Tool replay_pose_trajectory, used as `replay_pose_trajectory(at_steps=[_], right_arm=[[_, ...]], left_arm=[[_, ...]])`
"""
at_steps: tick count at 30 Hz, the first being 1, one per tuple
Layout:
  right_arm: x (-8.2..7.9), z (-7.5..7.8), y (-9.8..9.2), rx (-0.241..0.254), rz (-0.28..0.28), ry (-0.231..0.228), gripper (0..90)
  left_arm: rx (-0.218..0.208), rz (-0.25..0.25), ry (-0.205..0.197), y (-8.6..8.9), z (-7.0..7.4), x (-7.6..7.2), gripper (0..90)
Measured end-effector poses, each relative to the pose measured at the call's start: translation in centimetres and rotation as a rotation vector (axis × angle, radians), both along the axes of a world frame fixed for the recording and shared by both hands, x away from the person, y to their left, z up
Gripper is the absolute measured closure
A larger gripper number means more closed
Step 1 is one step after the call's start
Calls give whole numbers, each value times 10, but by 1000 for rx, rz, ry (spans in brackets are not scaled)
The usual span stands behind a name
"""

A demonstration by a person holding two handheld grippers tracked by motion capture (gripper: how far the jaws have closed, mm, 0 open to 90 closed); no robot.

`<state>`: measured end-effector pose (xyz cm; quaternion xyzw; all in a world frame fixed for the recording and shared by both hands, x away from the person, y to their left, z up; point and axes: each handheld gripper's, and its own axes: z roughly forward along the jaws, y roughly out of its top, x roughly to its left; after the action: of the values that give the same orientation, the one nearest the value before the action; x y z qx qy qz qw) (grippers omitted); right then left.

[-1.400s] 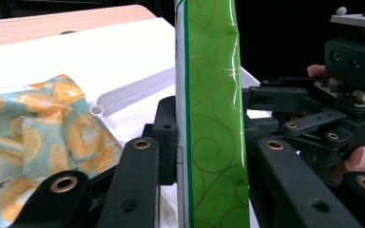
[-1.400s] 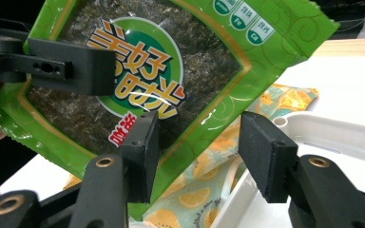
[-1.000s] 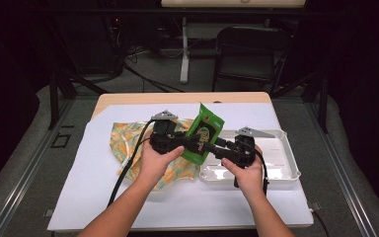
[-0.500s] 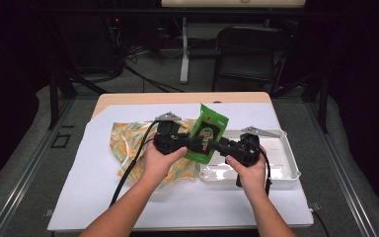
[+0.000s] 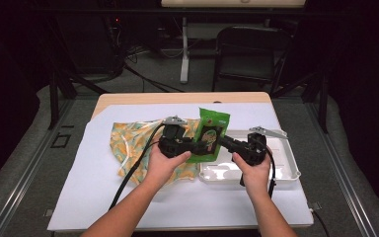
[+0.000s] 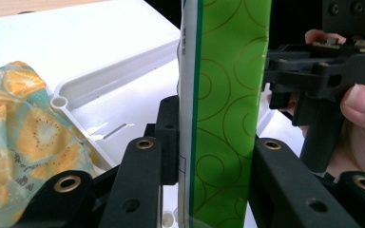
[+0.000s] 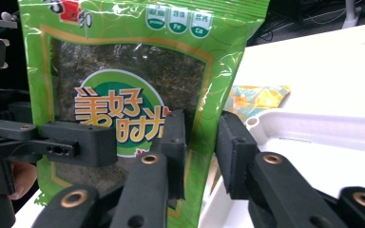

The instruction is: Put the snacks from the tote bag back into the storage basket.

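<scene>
Two grippers hold one glossy green foil snack pouch [image 5: 209, 136] upright: left gripper [image 5: 197, 146] clamps one edge, right gripper [image 5: 222, 140], jaws just closing, pinches the other, above a white plastic tray [image 5: 286, 170].

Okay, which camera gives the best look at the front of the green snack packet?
The right gripper view: the green snack packet faces it, so the printed label and window show. The left gripper view catches the packet edge-on, and the high view shows it small, upright between both grippers.
</scene>
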<state>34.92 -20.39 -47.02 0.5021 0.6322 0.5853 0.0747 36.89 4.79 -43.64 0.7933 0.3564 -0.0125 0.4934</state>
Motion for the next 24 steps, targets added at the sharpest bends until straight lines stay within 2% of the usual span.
replay_pose_trajectory(at_steps=[10, 24], right_arm=[[0, 0, -7, -5, -9, -5, 880], [0, 0, -10, -21, -25, -32, 894]], left_arm=[[9, -3, 1, -4, -4, 1, 737], [21, 2, -10, -7, -6, 2, 721]])
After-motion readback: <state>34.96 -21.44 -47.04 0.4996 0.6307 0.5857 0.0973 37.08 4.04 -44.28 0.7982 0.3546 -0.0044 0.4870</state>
